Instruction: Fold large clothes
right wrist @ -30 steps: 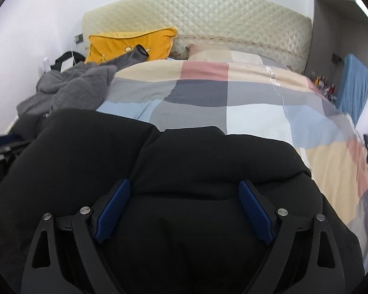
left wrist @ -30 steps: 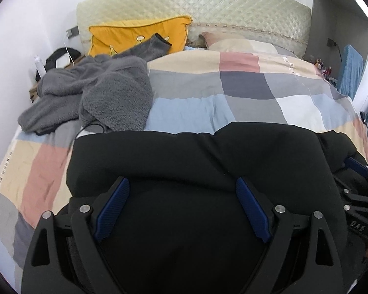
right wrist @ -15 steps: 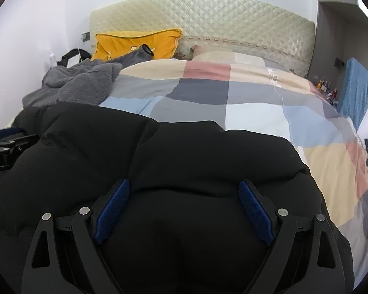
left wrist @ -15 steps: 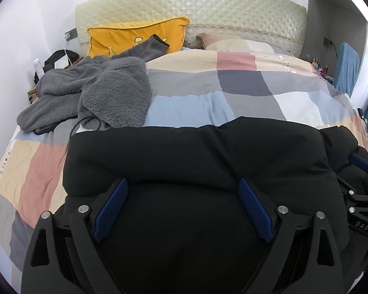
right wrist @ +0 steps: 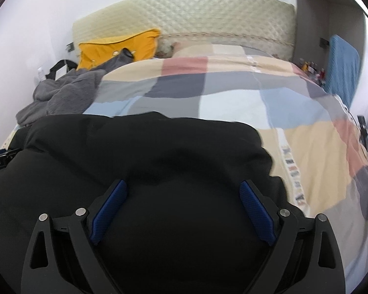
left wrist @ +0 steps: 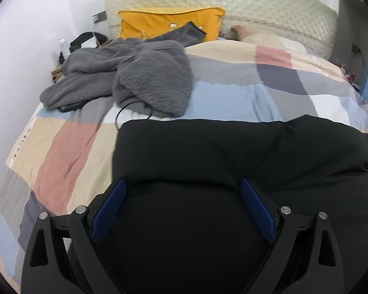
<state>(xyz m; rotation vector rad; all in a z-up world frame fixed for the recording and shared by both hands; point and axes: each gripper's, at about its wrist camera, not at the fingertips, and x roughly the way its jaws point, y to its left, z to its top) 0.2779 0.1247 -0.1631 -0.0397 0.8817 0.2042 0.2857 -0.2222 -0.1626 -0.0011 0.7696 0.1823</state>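
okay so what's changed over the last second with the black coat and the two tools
Both tools, the left tool and the right tool, have opened slightly wider, and both views have shifted sideways over the black coat. Neither took hold of it. The coat, the grey fleece, the yellow pillow and the checked duvet lie as before.

no readable text or labels anywhere

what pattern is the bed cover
Large checks of beige, pink, grey, navy, blue and white on the bed cover; clearest in the right wrist view.
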